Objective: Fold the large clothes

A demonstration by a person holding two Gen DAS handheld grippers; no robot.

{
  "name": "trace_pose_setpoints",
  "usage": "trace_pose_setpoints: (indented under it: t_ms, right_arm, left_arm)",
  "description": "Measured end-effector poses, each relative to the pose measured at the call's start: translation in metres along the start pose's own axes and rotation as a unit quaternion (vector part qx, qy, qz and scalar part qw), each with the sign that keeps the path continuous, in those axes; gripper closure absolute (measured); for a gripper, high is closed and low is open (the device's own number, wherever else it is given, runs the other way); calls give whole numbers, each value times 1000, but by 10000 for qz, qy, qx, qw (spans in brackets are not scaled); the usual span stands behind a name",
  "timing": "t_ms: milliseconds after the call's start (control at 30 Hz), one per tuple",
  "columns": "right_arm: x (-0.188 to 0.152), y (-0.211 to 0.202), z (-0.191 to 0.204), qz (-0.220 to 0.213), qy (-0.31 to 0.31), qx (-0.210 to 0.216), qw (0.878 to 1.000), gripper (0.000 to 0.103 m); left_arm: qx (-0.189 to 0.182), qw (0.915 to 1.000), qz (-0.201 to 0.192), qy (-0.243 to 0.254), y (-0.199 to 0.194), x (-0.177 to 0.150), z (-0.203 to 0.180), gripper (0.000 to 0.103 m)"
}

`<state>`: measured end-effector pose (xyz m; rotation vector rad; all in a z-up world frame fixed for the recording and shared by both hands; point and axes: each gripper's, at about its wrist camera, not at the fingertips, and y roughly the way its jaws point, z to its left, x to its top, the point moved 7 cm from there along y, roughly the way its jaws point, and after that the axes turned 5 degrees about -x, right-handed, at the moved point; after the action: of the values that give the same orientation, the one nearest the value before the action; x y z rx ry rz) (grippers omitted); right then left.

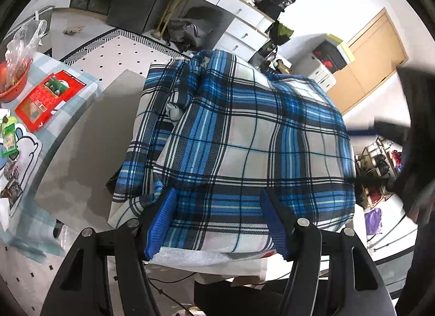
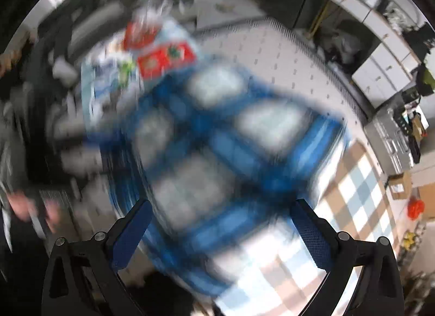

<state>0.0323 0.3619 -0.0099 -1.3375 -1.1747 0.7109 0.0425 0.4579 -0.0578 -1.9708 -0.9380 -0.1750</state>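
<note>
Lying in a folded stack on the grey tabletop point(image 1: 81, 136), the blue, white and black plaid fleece garment point(image 1: 239, 136) looks soft, thick and light, likely to slump and slide on itself rather than hold a crease. Its near edge, where a white fuzzy lining shows, seems the best place to pinch, taking all layers together. The left gripper point(image 1: 217, 223) sits over that near edge with its blue-padded jaws spread on either side of the cloth, not pressing it. The right gripper point(image 2: 221, 234) hangs above the same plaid cloth in a heavily blurred view, jaws spread wide and nothing visibly between them. Beyond lie a red printed packet point(image 1: 46, 101) and an orange plastic basket point(image 1: 13, 79) on a checked cloth.
</note>
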Motion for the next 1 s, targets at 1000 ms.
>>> trace_pose_setpoints:
  t_ms: [1000]
  right_arm:
    - [58, 36, -51, -190, 1503, 1041, 9830, 0]
  left_arm:
    - [132, 9999, -36, 30, -5, -7, -3, 44]
